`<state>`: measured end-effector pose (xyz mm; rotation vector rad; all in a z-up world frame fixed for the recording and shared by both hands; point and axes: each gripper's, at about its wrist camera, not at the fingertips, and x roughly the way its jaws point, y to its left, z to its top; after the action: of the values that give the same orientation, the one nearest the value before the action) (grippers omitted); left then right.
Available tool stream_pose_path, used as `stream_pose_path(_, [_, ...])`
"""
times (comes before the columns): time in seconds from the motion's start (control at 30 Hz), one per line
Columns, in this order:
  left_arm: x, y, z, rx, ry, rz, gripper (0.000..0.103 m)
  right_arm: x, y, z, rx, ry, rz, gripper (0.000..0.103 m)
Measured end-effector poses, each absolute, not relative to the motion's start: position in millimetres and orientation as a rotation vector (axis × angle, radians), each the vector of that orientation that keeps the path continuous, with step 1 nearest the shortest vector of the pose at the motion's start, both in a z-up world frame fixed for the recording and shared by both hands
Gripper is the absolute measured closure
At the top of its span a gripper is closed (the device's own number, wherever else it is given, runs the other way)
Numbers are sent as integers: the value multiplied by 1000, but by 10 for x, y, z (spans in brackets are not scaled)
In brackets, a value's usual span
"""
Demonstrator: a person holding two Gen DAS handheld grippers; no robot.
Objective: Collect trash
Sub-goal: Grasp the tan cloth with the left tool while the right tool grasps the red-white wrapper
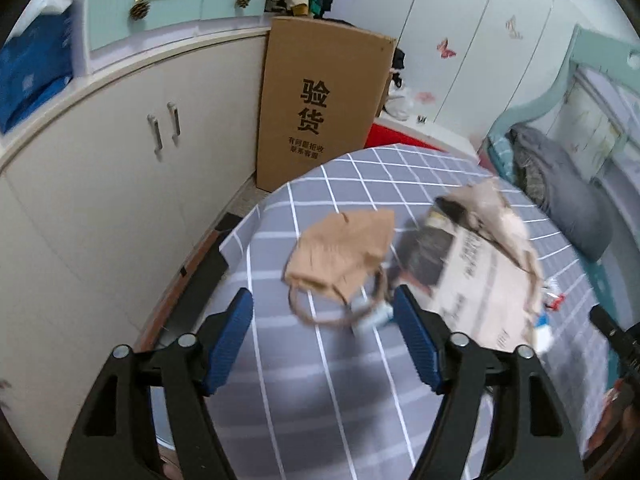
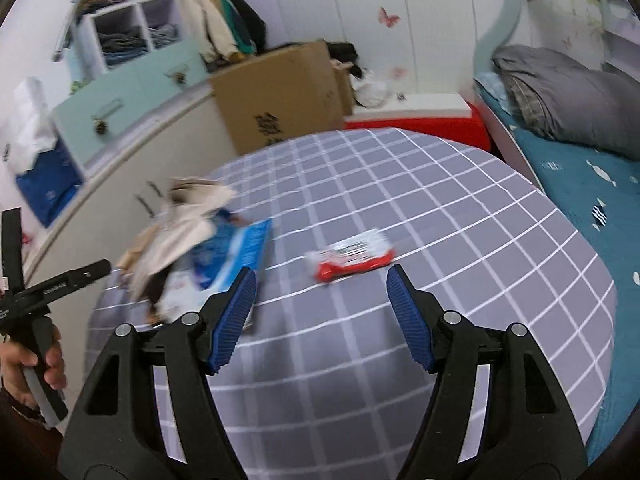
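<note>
Spread over the whole table: a gray checked cloth (image 2: 440,208), big and flat, likely there to give the trash one place to lie. Around it, a small bedroom: white cupboards (image 1: 120,168) on the left side, a tall cardboard box (image 1: 324,108) leaning against them, maybe parked out of the way, a bed with blue sheets (image 2: 568,184) and a gray pillow (image 2: 560,92) on the right, butterfly stickers (image 1: 446,49) up on the white doors. On the cloth, trash in a loose heap, not yet picked up: a big sheet of newspaper (image 1: 480,280) with crumpled pale paper on top, and a brown paper bag (image 1: 344,254) on its side just beside it, string handles drooping toward the camera, perhaps meant to hold the trash later. Next to the heap, a blue and white packet (image 2: 240,252). Alone near the middle, well apart from the heap, a small red and white wrapper (image 2: 352,260). Left gripper (image 1: 324,320) hanging just in front of the bag handles, fingers spread wide, holding nothing, probably lined up to grab the bag. Right gripper (image 2: 322,298) the same: fingers wide apart, empty, aimed at the red and white wrapper just ahead, not touching it. Blurry in places, so small bits by the newspaper hard to name.
</note>
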<state>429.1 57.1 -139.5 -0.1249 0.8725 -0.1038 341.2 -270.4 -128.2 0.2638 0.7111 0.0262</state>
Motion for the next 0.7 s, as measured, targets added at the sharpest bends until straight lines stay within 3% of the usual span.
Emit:
stream_pose_path(0.07, [4423, 516, -1419, -91, 882, -118, 43, 3520, -2760, -1320, 261, 724, 17, 36])
stream_pose_path(0.37, [4928, 216, -1472, 26, 921, -165, 45, 3899, -2906, -1486, 282, 790, 8, 33])
stream_pose_path(0.4, [4978, 213, -1491, 24, 931, -164, 50, 3915, -2906, -1494, 285, 795, 9, 33])
stream_pose_path(0.47, [5050, 223, -1533, -8, 969, -191, 96, 3963, -2912, -1516, 296, 808, 18, 33])
stream_pose_path(0.7, [4971, 390, -1399, -161, 913, -231, 99, 4117, -2859, -1561, 303, 851, 29, 28])
